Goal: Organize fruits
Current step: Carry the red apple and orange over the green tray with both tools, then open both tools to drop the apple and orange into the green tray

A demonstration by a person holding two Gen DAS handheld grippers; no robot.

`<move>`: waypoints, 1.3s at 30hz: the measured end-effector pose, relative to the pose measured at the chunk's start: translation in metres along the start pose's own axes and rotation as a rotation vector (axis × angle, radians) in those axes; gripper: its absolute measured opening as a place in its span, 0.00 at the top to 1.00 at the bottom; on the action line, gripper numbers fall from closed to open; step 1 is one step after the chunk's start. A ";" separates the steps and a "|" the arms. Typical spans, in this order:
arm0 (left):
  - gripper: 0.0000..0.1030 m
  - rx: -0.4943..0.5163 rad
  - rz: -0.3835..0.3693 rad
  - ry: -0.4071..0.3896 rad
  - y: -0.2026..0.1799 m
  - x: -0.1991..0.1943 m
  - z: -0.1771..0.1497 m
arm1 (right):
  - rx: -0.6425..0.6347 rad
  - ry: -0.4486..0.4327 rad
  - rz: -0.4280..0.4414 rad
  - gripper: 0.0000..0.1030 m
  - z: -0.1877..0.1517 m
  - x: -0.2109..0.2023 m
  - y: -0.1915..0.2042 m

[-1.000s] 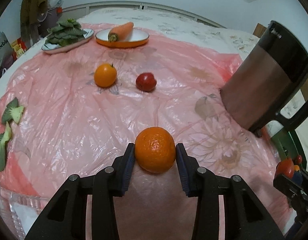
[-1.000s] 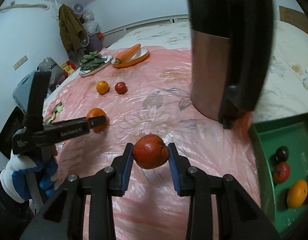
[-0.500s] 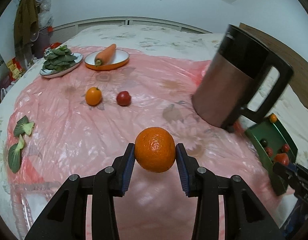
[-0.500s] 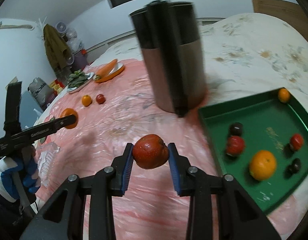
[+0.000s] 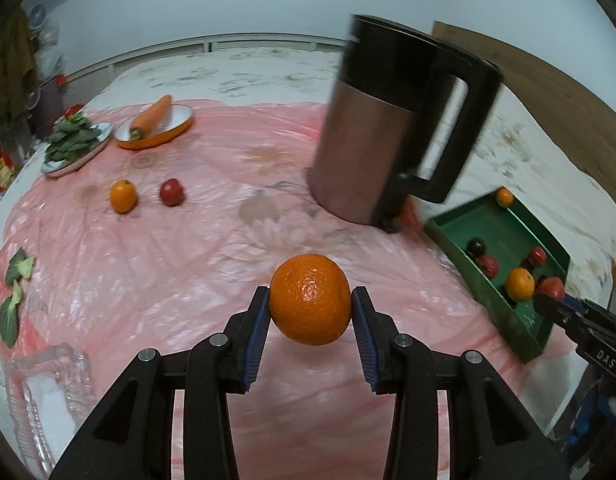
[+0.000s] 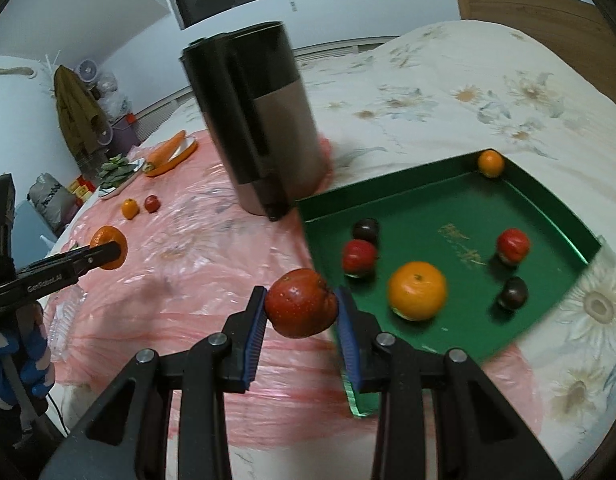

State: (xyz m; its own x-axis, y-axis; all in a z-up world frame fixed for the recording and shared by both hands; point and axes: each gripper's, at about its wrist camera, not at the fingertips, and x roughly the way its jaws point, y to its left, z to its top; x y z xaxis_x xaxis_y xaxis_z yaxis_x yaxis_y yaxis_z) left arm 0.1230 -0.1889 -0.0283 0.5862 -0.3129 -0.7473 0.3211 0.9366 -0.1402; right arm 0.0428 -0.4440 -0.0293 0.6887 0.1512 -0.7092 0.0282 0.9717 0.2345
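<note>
A: Progress check. The green tray [image 6: 556, 196] already held six pieces: a large orange, two red fruits, two dark ones, and a small orange one in the far corner. Both hand-held grippers carried more.

B: Grip states?

A: The left hand-held gripper [image 5: 311, 312] was closed on an orange [image 5: 310, 299], pads pressed to both sides, fruit lifted clear of the pink sheet [image 5: 211, 248]. The right hand-held gripper [image 6: 301, 306] was clamped on a red fruit [image 6: 301, 303], held just over the tray's near corner, not yet inside it.

B: What was left?

A: Judged: two fruits in hand to set down, plus a small orange fruit [image 5: 123, 196] and a small red fruit [image 5: 171, 191] lying side by side on the sheet, well apart from the tray. Roughly two thirds done, if those four complete the set.

B: Other items?

A: A carrot on an orange-rimmed dish [image 5: 155, 128], a plate of leafy greens [image 5: 73, 144], loose green pieces [image 5: 15, 292] at the sheet's left edge, a clear glass dish [image 5: 47, 392] near the left hand-held gripper. None looked like fruit.

B: Obstructions?

A: A tall steel kettle with a black handle [image 5: 388, 128] stood just beside the tray's far-left corner, between the tray and the remaining two fruits. Judged: the left carry would need to pass in front of it.
</note>
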 end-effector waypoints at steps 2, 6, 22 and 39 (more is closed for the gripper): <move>0.66 0.022 -0.023 0.005 -0.015 0.001 0.000 | 0.008 -0.009 -0.017 0.73 0.000 -0.003 -0.009; 0.66 0.075 -0.076 0.018 -0.048 0.006 0.001 | 0.037 -0.030 -0.059 0.73 -0.001 -0.011 -0.034; 0.66 0.345 -0.243 0.074 -0.193 0.028 -0.010 | 0.120 -0.052 -0.211 0.73 0.005 -0.021 -0.128; 0.65 0.457 -0.218 0.106 -0.235 0.069 -0.022 | 0.106 0.010 -0.294 0.73 0.010 0.025 -0.158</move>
State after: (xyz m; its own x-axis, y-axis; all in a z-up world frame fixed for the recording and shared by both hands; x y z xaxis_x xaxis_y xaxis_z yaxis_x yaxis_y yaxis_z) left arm 0.0719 -0.4272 -0.0611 0.3983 -0.4534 -0.7974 0.7336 0.6793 -0.0198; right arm 0.0624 -0.5955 -0.0776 0.6325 -0.1317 -0.7633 0.3014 0.9496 0.0859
